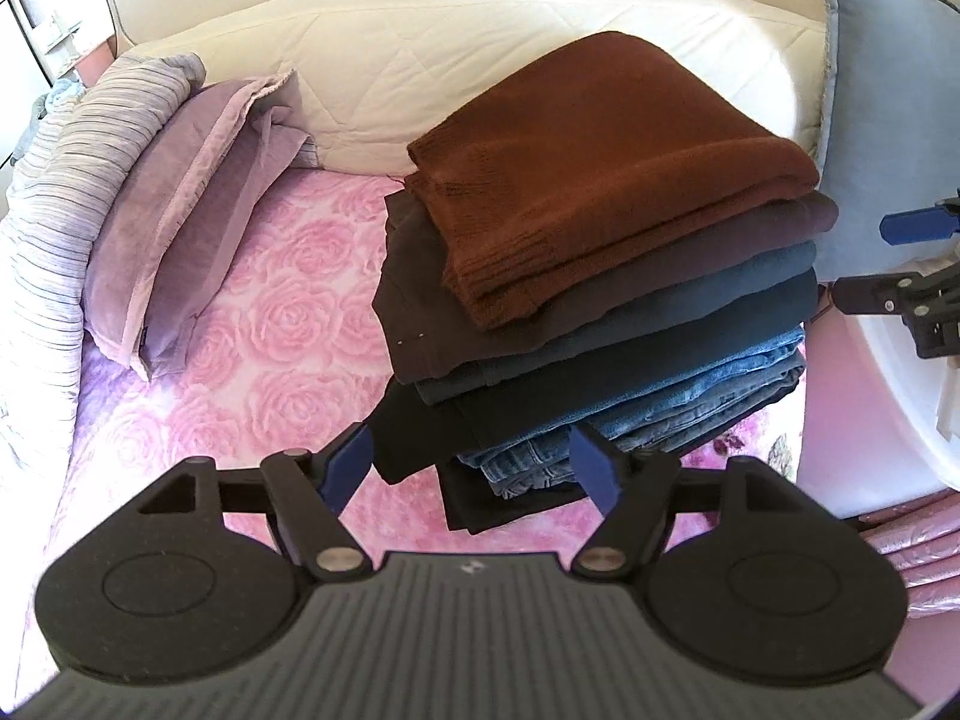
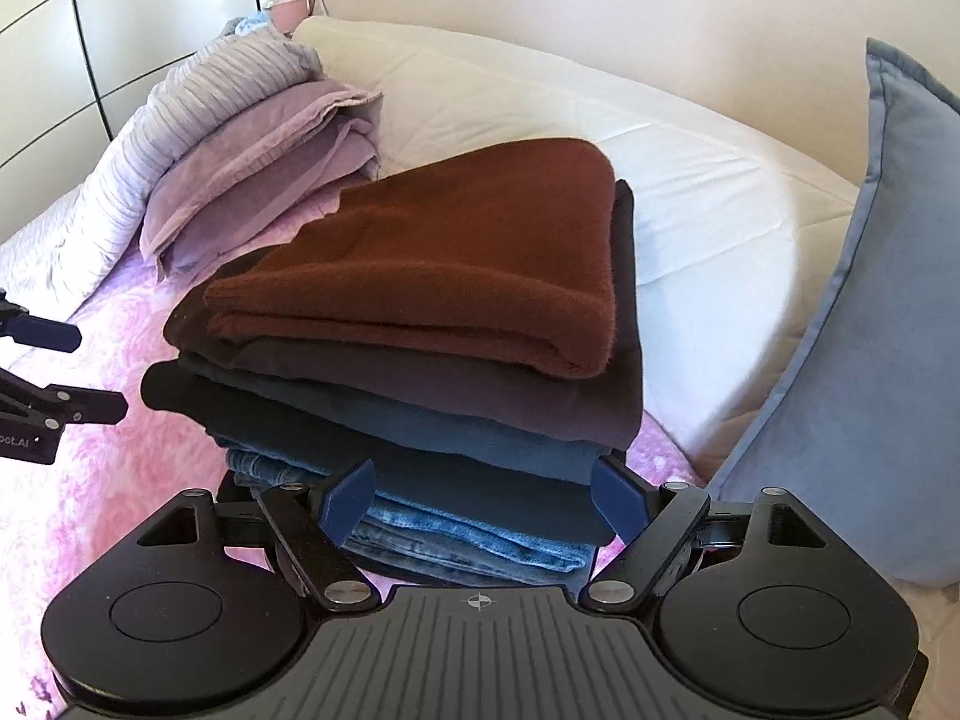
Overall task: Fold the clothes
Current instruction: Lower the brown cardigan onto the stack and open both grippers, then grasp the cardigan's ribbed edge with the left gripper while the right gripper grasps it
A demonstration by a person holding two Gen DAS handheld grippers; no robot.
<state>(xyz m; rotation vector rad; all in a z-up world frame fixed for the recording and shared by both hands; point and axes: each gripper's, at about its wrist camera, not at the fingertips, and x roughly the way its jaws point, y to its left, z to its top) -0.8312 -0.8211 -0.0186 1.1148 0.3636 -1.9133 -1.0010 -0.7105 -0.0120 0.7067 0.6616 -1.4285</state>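
Blue-padded fingers of the left gripper and right gripper are spread wide, holding nothing, just before the stack of folded clothes on the pink rose-patterned bedspread. Folded jeans lie low in it; a rust-brown sweater tops it. Beyond lie lilac pillows; the only legible writing is "pot.AI" on the left gripper's body, seen from the right wrist.

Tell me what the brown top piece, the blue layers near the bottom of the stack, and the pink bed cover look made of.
Brown top piece: apparently knitted wool or acrylic, matte and fuzzy, ribbed hem.
Blue layers: denim, faded wash, visible seams.
Pink bed cover: probably plush fleece, soft sheen, embossed rose pattern.
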